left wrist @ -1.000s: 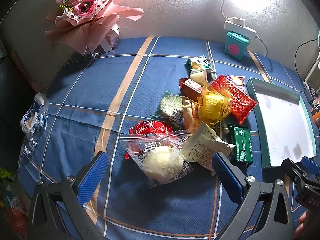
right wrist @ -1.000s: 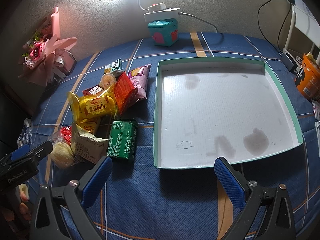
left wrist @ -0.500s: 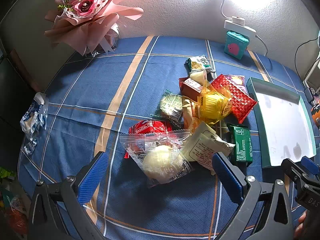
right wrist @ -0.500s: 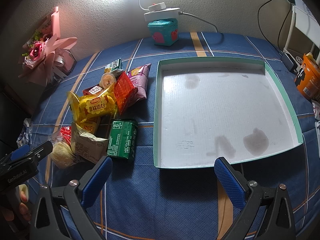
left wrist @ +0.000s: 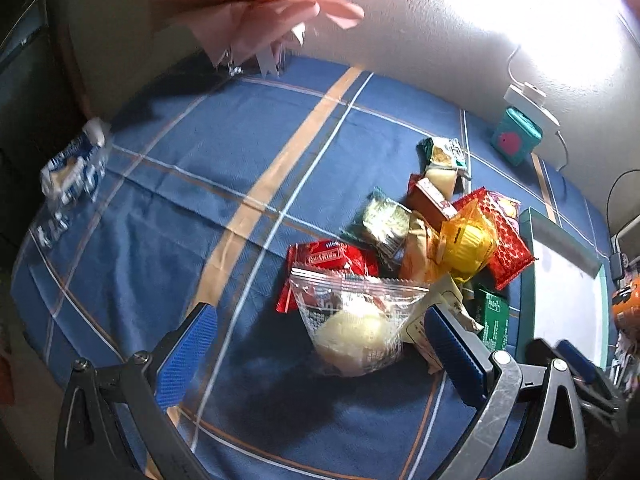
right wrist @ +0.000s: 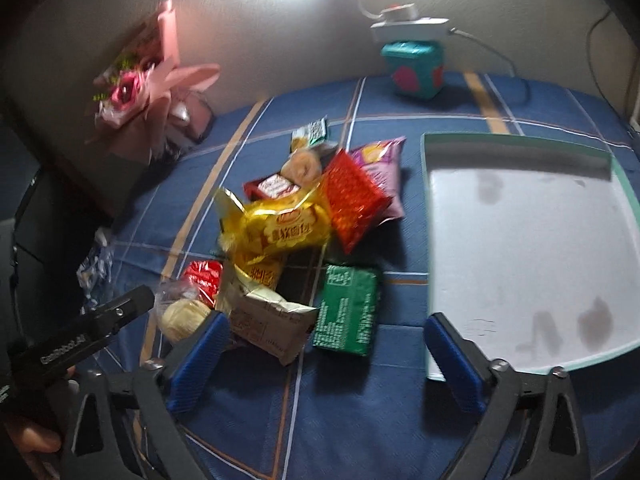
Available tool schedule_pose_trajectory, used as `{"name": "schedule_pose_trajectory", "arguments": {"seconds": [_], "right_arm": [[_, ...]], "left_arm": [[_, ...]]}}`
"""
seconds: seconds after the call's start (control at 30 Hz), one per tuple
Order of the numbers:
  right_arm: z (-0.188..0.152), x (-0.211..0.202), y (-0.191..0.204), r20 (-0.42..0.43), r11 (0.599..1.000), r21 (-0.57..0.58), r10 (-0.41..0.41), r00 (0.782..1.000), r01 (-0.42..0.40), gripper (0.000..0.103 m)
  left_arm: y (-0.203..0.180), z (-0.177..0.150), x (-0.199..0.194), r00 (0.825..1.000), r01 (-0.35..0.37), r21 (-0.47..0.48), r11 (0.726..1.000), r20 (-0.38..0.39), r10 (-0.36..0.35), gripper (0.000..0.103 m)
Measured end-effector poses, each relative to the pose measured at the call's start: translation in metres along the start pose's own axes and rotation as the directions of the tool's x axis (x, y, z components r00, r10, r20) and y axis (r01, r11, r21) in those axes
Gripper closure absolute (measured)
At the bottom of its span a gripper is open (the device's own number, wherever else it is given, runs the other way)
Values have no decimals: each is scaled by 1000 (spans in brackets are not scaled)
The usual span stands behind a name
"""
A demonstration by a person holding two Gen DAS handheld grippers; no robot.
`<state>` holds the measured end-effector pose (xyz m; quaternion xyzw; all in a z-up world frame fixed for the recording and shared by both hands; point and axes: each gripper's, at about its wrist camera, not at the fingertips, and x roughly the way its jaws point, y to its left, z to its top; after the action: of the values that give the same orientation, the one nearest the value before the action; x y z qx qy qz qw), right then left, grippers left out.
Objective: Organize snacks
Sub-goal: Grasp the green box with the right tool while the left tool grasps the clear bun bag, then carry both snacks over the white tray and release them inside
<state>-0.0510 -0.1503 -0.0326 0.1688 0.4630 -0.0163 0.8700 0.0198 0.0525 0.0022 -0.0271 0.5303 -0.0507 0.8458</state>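
Note:
A pile of snack packets lies on the blue checked cloth: a clear bag with a pale bun (left wrist: 352, 328), a red packet (left wrist: 328, 258), a yellow packet (right wrist: 280, 228), a red mesh packet (right wrist: 352, 200), a beige packet (right wrist: 268, 320) and a green packet (right wrist: 348, 308). My left gripper (left wrist: 322, 348) is open, with the bun bag lying between its blue fingers, untouched. My right gripper (right wrist: 326, 360) is open and its jaws are closing; the green and beige packets lie just ahead of its fingers, not gripped. The teal-rimmed tray (right wrist: 520, 240) stands right of the pile.
A pink bouquet (left wrist: 256, 12) stands at the back left by the wall. A teal box (right wrist: 416, 66) under a white power strip sits at the back. A blue-and-white wrapper (left wrist: 72, 164) lies at the cloth's left edge. The left tool's body (right wrist: 92, 328) crosses the right view's lower left.
Both grippers have swung toward the snack pile. The bun bag now sits between the left fingers. The right view has shifted from the tray to the pile, and its fingers stand closer together.

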Motion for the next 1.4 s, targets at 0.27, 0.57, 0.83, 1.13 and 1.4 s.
{"name": "schedule_pose_trajectory", "arguments": {"seconds": [0.27, 0.57, 0.83, 1.13, 1.4], "right_arm": [[1, 30, 5, -80, 999, -29, -30, 996, 28, 32], [1, 58, 3, -136, 996, -41, -83, 987, 78, 53], [0, 74, -6, -166, 996, -12, -91, 982, 90, 59], [-2, 75, -4, -154, 996, -10, -91, 984, 90, 60], [5, 61, -7, -126, 998, 13, -52, 991, 54, 61]], "left_arm": [[-5, -3, 14, 996, 49, -5, 999, -68, -49, 16], [-17, -8, 40, 985, 75, 13, 997, -159, -72, 36], [-17, -10, 47, 984, 68, 12, 998, -168, -65, 47], [-16, -9, 44, 986, 70, 1, 998, -154, -69, 50], [-9, -6, 31, 990, 90, -6, 996, -110, -90, 51]]}}
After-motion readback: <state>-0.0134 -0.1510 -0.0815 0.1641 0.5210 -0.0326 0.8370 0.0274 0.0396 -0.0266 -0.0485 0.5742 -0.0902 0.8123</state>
